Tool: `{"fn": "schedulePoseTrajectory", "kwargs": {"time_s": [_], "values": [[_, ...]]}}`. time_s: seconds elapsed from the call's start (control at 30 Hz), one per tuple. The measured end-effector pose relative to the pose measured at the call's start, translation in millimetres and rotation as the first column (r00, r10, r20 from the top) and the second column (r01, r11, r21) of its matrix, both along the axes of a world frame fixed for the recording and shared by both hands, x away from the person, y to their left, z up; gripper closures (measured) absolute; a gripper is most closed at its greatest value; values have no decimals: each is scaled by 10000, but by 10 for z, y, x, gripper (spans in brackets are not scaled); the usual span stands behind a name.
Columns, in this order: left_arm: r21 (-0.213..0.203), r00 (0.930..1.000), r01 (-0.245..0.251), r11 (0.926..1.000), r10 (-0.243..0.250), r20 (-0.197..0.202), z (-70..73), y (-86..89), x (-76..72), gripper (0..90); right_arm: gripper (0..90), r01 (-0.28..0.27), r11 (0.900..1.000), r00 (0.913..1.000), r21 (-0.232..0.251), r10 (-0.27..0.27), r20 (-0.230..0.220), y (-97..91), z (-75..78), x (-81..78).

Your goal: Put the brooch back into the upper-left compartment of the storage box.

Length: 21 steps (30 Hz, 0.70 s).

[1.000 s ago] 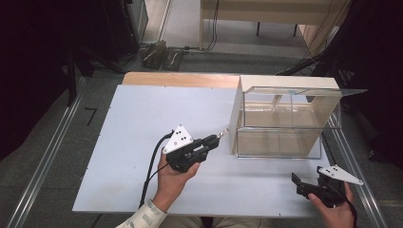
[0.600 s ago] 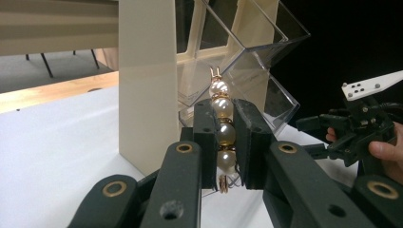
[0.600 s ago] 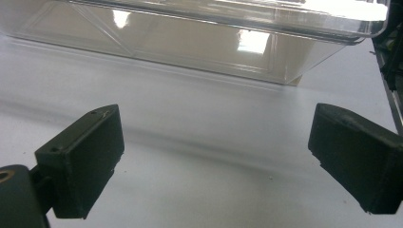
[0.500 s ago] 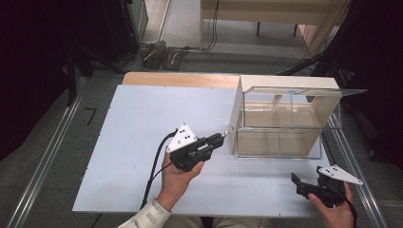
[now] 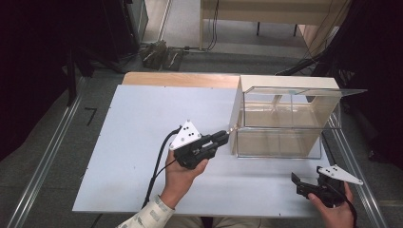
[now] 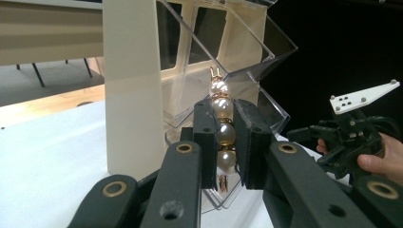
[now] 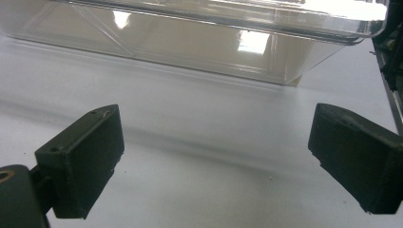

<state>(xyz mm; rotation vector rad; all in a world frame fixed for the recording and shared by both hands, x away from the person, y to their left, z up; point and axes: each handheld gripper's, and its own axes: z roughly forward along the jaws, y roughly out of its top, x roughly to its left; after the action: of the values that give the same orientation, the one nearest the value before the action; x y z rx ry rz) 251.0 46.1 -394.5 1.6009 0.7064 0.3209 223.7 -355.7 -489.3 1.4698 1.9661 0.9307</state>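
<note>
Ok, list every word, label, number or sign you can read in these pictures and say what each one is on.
None: no readable text in any view.
The clear acrylic display case with cream panels bears no label or brand.
The grey three-cornered plate on the right hand-held gripper carries only dark dots, no characters.
The string of white pearl beads with gold spacers, clamped in the left hand-held gripper, has no tag.
The white tabletop is unmarked.

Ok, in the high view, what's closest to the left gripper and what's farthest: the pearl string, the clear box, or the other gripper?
Counting from the left gripper:
1. Pearl string: pinched between its jaws, at the tips.
2. Clear box: just past the tips, to the right on the table.
3. Right gripper: farthest, at the table's near right corner, jaws open.
</note>
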Motion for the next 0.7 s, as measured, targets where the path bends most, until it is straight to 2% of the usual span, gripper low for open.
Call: {"fn": "schedulePoseTrajectory", "kwargs": {"time_s": [0.7], "values": [[-185,9995,325,9993,-324,51,121,-168,48,802,31,-30,10000,10000,16,30,12,-6,0,1]]}}
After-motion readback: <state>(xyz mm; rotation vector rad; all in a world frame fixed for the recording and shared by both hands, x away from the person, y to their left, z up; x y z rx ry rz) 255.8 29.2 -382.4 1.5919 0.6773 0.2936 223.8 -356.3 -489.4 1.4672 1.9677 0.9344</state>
